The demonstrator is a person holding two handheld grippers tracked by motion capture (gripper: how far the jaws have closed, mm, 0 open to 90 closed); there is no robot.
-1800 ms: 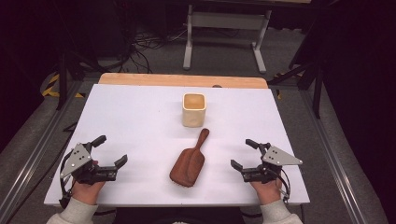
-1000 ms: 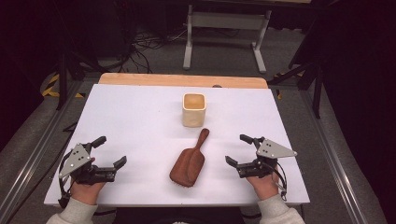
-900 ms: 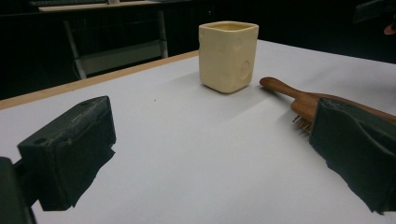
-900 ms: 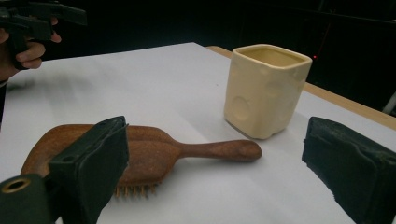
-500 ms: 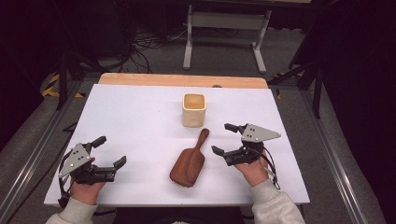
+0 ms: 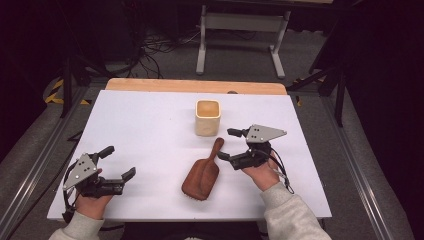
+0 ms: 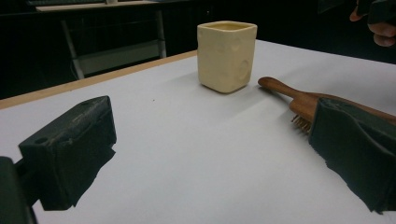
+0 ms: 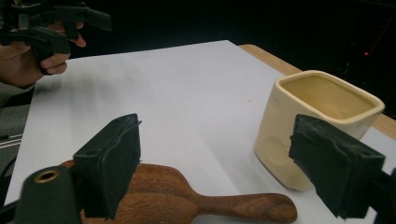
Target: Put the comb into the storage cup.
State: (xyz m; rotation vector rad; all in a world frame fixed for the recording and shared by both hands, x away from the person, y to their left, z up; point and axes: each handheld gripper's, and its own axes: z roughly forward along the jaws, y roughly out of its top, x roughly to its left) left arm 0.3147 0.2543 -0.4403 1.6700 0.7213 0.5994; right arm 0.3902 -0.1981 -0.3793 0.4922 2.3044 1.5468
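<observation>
A brown wooden brush [image 6: 201, 175] lies bristles down on the white table [image 6: 145, 125], its handle [image 6: 216, 147] pointing at a cream square cup [image 6: 207, 117] behind it. My right gripper [image 6: 226, 144] is open, just right of the handle's end, its jaws facing left. In the right gripper view the gripper [image 8: 223, 165] frames the handle [image 8: 243, 205] below and the cup [image 8: 317, 116] at right. My left gripper [image 6: 120, 161] is open near the front left corner, holding nothing. From the left gripper view its gripper [image 7: 212, 154] looks toward the cup [image 7: 226, 56] and brush [image 7: 299, 95].
A wooden strip [image 6: 150, 85] runs along the table's far edge. Behind it stand a grey metal frame [image 6: 240, 30] and cables on the floor. Dark stands flank the table on both sides. Bare table surface lies between the left gripper and the cup.
My right gripper has moved left and away from the front edge, from the right front corner up to the brush handle. The left gripper, brush and cup have stayed put.
</observation>
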